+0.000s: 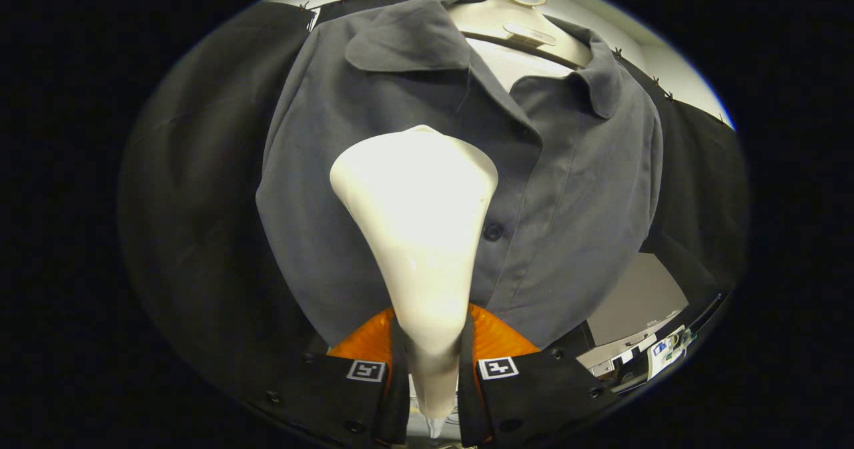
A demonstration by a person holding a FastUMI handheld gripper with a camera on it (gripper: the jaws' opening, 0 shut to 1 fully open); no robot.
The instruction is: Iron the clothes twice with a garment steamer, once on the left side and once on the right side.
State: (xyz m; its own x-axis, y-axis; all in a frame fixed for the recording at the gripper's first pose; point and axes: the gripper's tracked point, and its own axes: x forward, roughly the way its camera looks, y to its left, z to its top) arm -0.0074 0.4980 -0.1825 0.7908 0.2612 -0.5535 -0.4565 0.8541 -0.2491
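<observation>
So the gripper (432,359) is clamped tight on the white garment steamer (419,235), both fingers squeezing its narrow handle. The steamer's wide head sits straight ahead at 12 o'clock, against the grey shirt (567,189) just beside the button placket. The shirt hangs on a cream hanger (517,25), further up around 12 to 1 o'clock.

A staged test booth in a lab is suggested: black cloth (200,235) is clipped up as backdrop, and a cluttered bench (640,355) is seen at the far right.
</observation>
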